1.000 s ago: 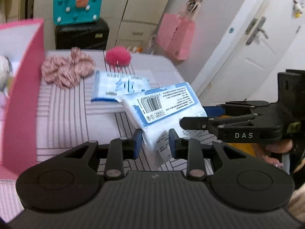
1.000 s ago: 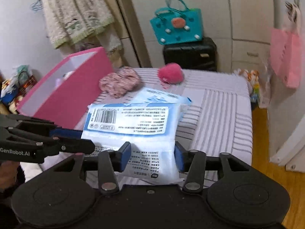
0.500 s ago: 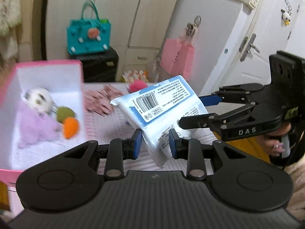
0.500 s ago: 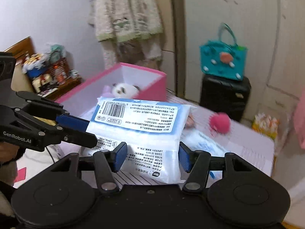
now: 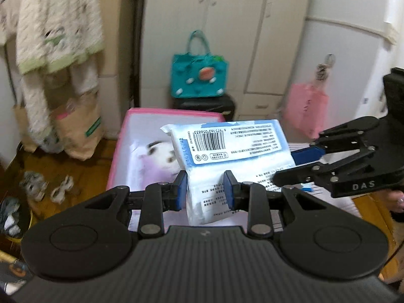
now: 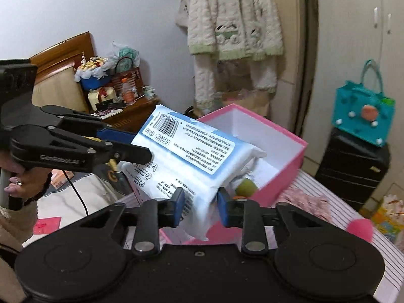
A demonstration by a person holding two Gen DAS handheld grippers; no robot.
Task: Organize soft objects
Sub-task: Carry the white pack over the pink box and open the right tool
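Note:
Both grippers hold one soft white-and-blue pack of tissues in the air over the open pink box. My left gripper is shut on one end of the pack; my right gripper is shut on the other end of the pack. The pink box holds a white-and-purple plush toy and a green ball. A pink floral scrunchie and a pink pompom lie on the striped bed.
A teal handbag sits on a black suitcase behind the bed. A cream knit garment hangs on the wall. A cluttered wooden nightstand stands at the left. Shoes lie on the wooden floor.
Both grippers lifted the tissue pack off the bed and swung it left, from over the striped cover to above the pink box. A second tissue pack on the bed left view.

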